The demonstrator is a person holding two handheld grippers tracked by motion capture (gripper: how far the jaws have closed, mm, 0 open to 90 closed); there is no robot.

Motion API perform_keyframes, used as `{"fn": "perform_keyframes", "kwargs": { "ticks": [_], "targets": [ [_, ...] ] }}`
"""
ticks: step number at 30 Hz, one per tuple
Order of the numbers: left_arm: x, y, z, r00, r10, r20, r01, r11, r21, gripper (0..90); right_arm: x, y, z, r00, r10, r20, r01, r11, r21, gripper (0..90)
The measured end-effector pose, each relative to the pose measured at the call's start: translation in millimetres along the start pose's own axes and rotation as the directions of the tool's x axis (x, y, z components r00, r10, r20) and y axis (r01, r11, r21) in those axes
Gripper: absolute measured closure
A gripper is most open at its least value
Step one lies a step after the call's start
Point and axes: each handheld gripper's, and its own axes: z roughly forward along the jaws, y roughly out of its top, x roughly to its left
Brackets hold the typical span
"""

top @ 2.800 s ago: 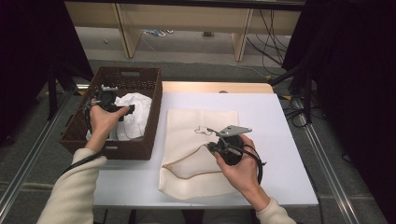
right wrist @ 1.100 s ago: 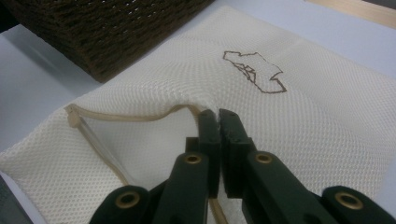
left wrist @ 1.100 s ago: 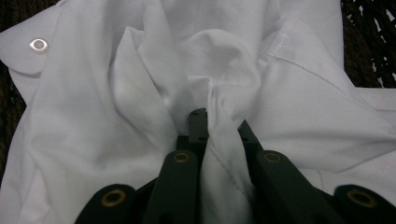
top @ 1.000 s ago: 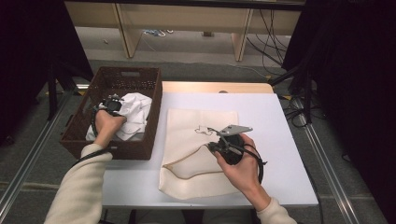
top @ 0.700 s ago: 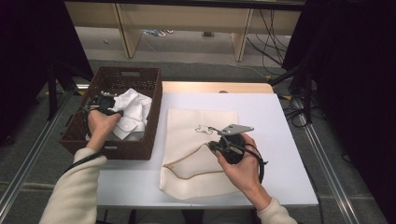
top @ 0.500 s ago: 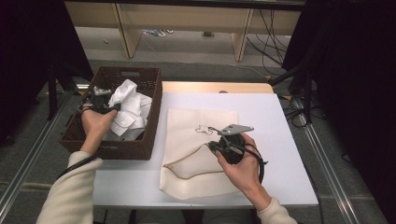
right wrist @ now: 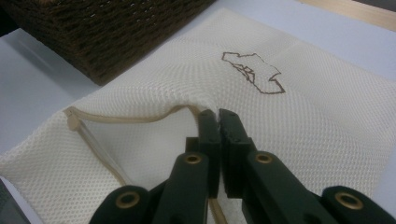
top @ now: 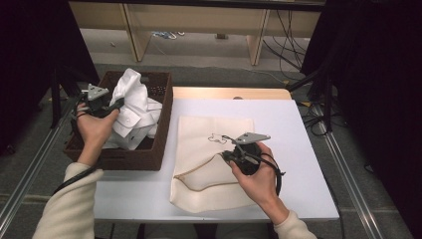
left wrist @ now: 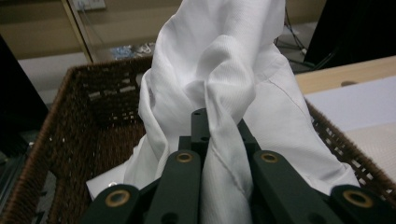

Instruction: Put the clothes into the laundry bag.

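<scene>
Lifting the shirt (top: pixel 133 107) clear of the basket (top: pixel 149 152) on the table (top: pixel 278 112) wants a high, steady raise so its tail doesn't snag the rim. The left tool (left wrist: pixel 219 135) pinches a shirt fold. The right tool (right wrist: pixel 218 122) is clamped on the bag (top: pixel 211 164) mouth's edge; lift it wider.

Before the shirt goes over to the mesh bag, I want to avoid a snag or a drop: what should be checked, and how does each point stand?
1. Left gripper shut on the white shirt: ok, cloth is pinched between the jaws.
2. Shirt free of the wicker basket: not ok, its lower part lies inside.
3. Right gripper shut on the hem of the mesh bag: ok.
4. Bag mouth held open: ok, the top hem is raised off the lower layer.
5. Mouth wide enough for the shirt: cannot tell.
6. Table between basket and bag bare: ok.
</scene>
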Motion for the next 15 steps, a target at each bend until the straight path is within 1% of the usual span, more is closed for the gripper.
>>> {"fn": "perform_keyframes", "kwargs": {
  "ticks": [1, 3, 4, 6, 7, 8, 9, 10, 11, 12, 13, 14, 15],
  "targets": [
    [-0.7, 2.6, -2.8, 1.0000, -0.001, 0.003, 0.001, 0.9998, -0.019, 84.1, -0.7, -0.1, 0.2, 0.9999, -0.014, 0.008, 0.014, 1.000, 0.003, 89.4],
    [-2.2, 7.6, -8.5, 0.9999, 0.000, 0.012, 0.001, 0.9987, -0.051, 84.1, 2.5, -0.2, -1.7, 0.9992, 0.039, 0.009, -0.039, 0.999, 0.019, 89.4],
    [-3.6, 10.4, -12.2, 0.9999, 0.000, 0.014, 0.001, 0.9975, -0.070, 84.1, 1.5, 0.1, -1.8, 0.9997, 0.022, 0.010, -0.022, 1.000, 0.023, 89.4],
    [-5.9, 14.4, -17.4, 0.9998, 0.002, 0.021, 0.000, 0.9953, -0.097, 84.1, 1.9, -0.1, -2.2, 0.9994, 0.033, 0.013, -0.033, 0.999, 0.025, 89.4],
    [-7.0, 16.7, -20.6, 0.9997, 0.007, 0.024, -0.004, 0.9938, -0.111, 84.1, 1.7, -0.1, -2.1, 0.9994, 0.030, 0.014, -0.030, 0.999, 0.024, 89.4],
    [-8.4, 19.1, -23.9, 0.9996, 0.011, 0.026, -0.008, 0.9920, -0.126, 84.1, -1.9, 0.3, -0.8, 0.9996, -0.025, 0.011, 0.025, 1.000, 0.004, 89.4],
    [-10.0, 21.5, -27.4, 0.9995, 0.013, 0.029, -0.009, 0.9900, -0.141, 84.1, -3.1, 0.2, -0.3, 0.9990, -0.044, 0.011, 0.044, 0.999, -0.004, 89.4],
    [-11.5, 23.8, -30.9, 0.9994, 0.012, 0.034, -0.007, 0.9879, -0.155, 84.1, -0.5, 0.0, -2.2, 0.9997, -0.007, 0.023, 0.006, 1.000, 0.014, 89.4],
    [-12.8, 26.2, -34.6, 0.9992, 0.013, 0.037, -0.006, 0.9859, -0.167, 84.2, -2.0, 0.5, -1.5, 0.9996, -0.021, 0.017, 0.021, 1.000, 0.000, 89.4],
    [-14.2, 28.6, -38.1, 0.9991, 0.016, 0.039, -0.008, 0.9835, -0.181, 84.1, -2.7, 0.4, -0.9, 0.9995, -0.029, 0.013, 0.029, 1.000, -0.001, 89.4],
    [-15.6, 30.8, -41.8, 0.9990, 0.016, 0.041, -0.008, 0.9812, -0.193, 84.1, -2.7, 0.3, -0.9, 0.9996, -0.025, 0.012, 0.025, 1.000, -0.001, 89.4],
    [-16.9, 33.0, -45.2, 0.9989, 0.017, 0.043, -0.008, 0.9787, -0.205, 84.1, -1.7, 0.2, -1.3, 0.9999, -0.009, 0.013, 0.009, 1.000, 0.002, 89.4],
    [-17.6, 35.1, -48.8, 0.9987, 0.024, 0.045, -0.014, 0.9767, -0.214, 84.1, -1.7, 0.2, -1.4, 0.9999, -0.010, 0.013, 0.010, 1.000, 0.003, 89.4]
  ]
}}
